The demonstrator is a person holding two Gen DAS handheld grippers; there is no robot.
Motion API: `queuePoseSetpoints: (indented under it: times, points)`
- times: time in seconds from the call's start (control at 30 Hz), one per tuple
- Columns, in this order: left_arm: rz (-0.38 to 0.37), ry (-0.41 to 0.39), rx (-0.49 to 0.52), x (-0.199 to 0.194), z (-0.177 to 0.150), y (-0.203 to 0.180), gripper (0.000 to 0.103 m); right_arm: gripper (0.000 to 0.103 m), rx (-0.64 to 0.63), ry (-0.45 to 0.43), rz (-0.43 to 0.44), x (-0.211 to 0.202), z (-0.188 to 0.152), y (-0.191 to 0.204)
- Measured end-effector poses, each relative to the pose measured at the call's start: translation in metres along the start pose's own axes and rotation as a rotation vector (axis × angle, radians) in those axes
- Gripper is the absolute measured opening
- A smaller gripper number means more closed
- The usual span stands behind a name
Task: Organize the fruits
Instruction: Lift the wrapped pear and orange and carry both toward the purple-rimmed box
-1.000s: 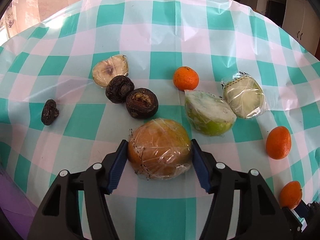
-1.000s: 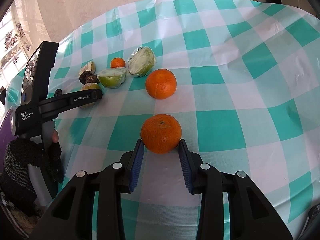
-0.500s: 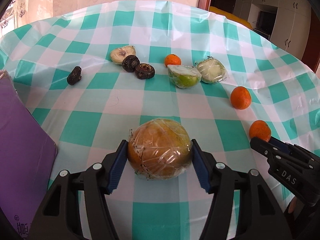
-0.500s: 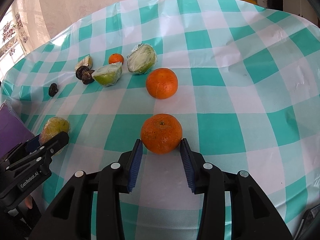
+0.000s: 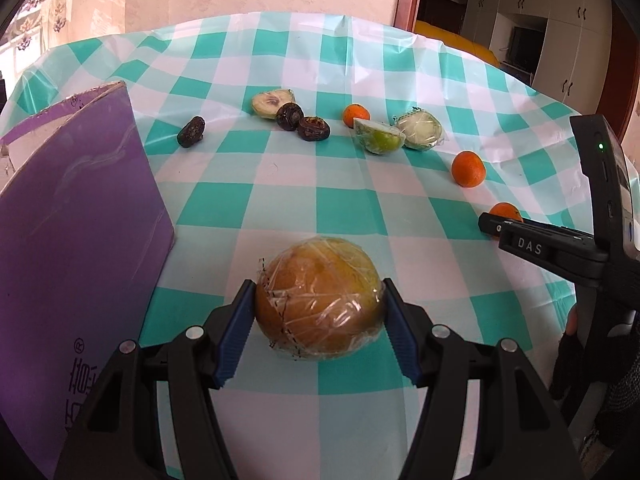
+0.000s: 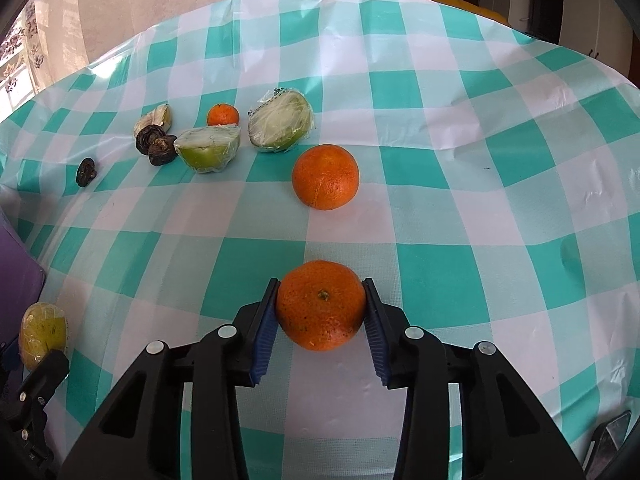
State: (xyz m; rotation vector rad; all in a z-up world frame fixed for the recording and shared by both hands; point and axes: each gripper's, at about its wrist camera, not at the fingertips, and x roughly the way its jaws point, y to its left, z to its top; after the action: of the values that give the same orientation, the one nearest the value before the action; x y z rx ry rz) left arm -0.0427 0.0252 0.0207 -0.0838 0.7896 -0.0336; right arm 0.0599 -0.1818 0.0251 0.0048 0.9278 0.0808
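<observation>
Left claw (image 5: 318,312) grips film-wrapped yellow-brown round fruit (image 5: 318,298); purple cardboard box (image 5: 76,232) stands at 9 o'clock. Right claw (image 6: 320,312) grips orange mandarin (image 6: 320,305); second round orange (image 6: 325,176) at 12.

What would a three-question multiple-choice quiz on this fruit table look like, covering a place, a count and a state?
1. Where is the purple box?
A. left of the wrapped fruit
B. behind the green halves
C. under the right claw

2. How many oranges lie loose on the cloth, in no claw?
A. one
B. two
C. four

3. What is the left claw doing?
A. hanging open
B. gripping a dark dried fruit
C. shut on the wrapped fruit

Answers:
1 A, the box stands to that side in the left view.
2 B, a big orange and a small orange; the right claw holds the third orange.
3 C, both blue pads press its wrapping.
</observation>
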Motion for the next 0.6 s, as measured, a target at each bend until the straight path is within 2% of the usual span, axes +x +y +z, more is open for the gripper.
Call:
queuePoseSetpoints:
  times: [0.27,0.47,0.6]
  points:
    - [0.0,-0.013,0.018,-0.016,-0.016,0.003,0.062,0.039,0.071,-0.017,0.087,-0.022,-0.023,-0.001]
    - [0.004,-0.075,0.026,-0.03,-0.023,0.004,0.062,0.039,0.046,-0.069,0.12,-0.049,-0.045,0.013]
    - [-0.003,-0.082,0.021,-0.034,-0.027,0.003,0.062,0.039,0.022,-0.091,0.137,-0.061,-0.055,0.022]
